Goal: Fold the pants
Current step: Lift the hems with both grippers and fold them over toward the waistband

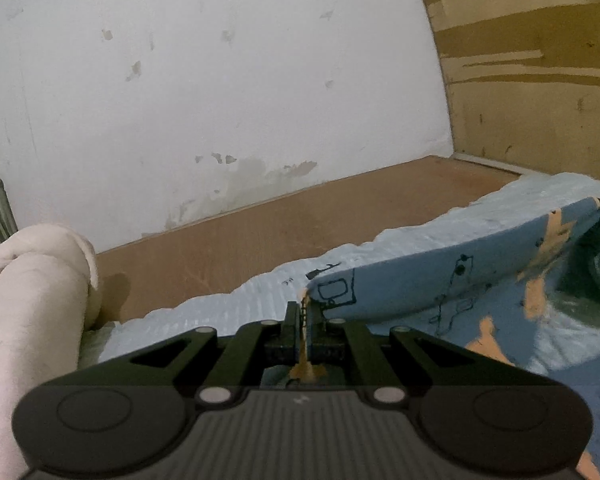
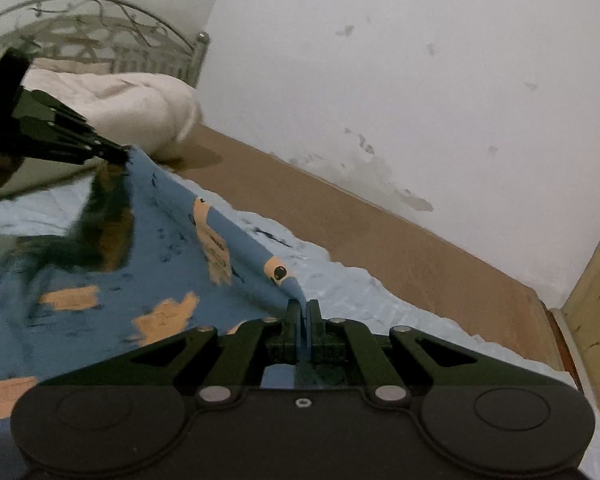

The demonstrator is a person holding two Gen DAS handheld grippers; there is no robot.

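Above the pale blue sheet (image 1: 236, 300), blue patterned pants (image 2: 160, 240) pinched taut at one edge by both hand-held grippers: left hand-held gripper (image 1: 303, 312), right hand-held gripper (image 2: 303, 312).

I see dim, flat indoor light in both views, heavy fisheye bending with dark corners, and smeared, blotchy detail lower left.

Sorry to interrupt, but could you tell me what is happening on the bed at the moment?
A person is folding a pair of blue patterned pants with two hand-held grippers. The left gripper and the right gripper are each shut on an edge of the fabric, which is raised between them above a pale blue sheet. The sheet covers part of a bare brown bed board. A rolled white blanket lies at the end of the bed, near a metal headboard.
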